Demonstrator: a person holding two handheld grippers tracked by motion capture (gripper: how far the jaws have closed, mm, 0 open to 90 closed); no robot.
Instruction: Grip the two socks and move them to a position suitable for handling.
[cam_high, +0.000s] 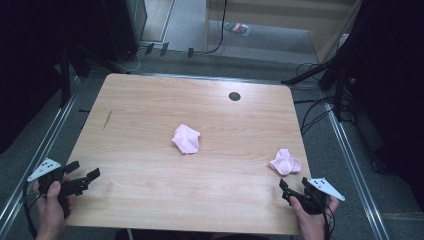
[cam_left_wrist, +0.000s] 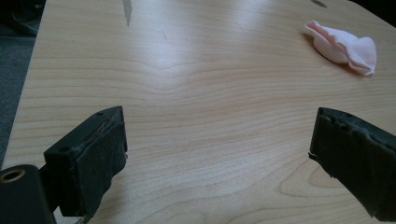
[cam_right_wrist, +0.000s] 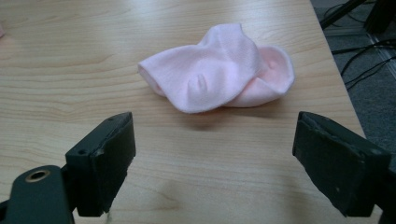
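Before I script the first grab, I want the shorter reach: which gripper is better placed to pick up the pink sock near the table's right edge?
Probably the right gripper. Its open jaws already face the pink sock just ahead, while the left gripper waits open at the opposite corner.

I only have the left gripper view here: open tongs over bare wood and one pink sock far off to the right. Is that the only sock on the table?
Observer: No. The high view shows a second pink sock near the table's right edge; the one you see is the middle sock.
Operator: Is the right gripper near it?
Observer: Yes. The right gripper faces that sock with open tongs, the sock just ahead, untouched.
Operator: Where is the left gripper on the table?
Observer: The left gripper sits at the near left corner, far from both socks.
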